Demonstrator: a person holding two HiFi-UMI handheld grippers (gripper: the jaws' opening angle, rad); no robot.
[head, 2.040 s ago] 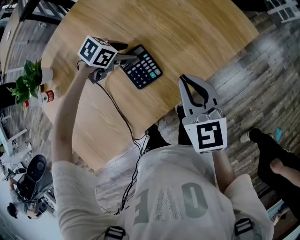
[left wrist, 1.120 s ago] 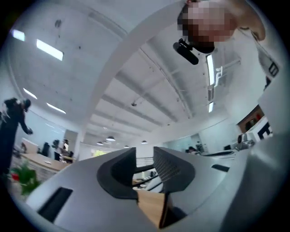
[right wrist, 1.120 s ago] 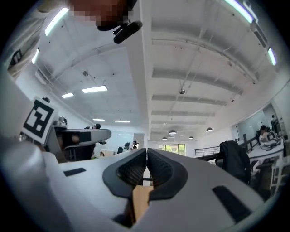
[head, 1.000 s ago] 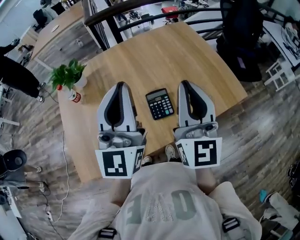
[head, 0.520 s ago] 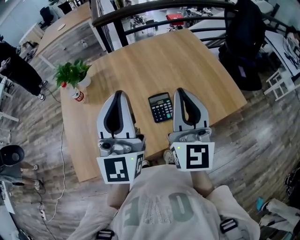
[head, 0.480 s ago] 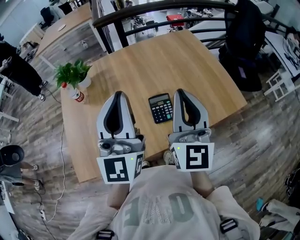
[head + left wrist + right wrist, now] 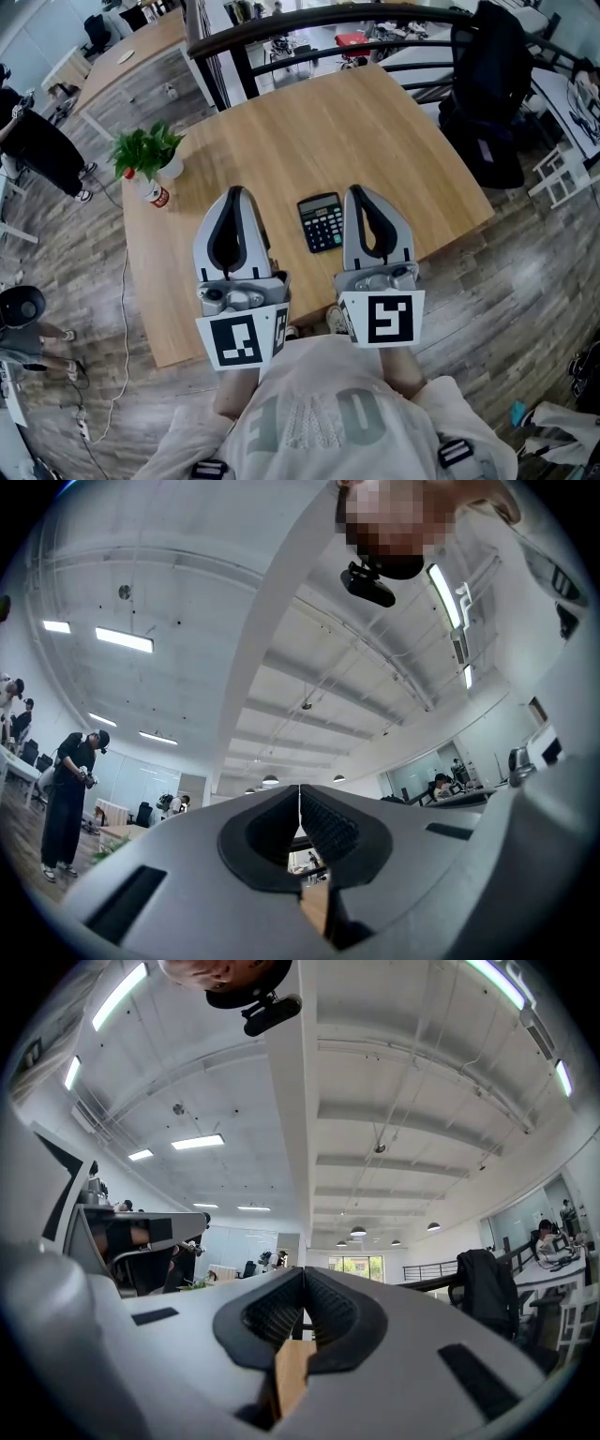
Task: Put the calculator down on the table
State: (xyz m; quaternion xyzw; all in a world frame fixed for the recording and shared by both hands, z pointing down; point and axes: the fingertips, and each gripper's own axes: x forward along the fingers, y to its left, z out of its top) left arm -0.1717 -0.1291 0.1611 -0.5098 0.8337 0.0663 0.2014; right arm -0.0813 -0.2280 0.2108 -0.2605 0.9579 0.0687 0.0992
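The calculator (image 7: pixel 322 222) lay flat on the wooden table (image 7: pixel 375 122), near its front edge, between the left gripper (image 7: pixel 234 193) and the right gripper (image 7: pixel 360 191). Both grippers had their jaws pressed together and carried nothing. The placing looked finished. To end it well, I judged both grippers should be held high and clear, so that nothing pushed the calculator.

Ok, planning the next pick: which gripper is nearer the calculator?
Right. The right gripper is close beside the calculator, on its right; the left gripper is off to its left, with bare table showing between.
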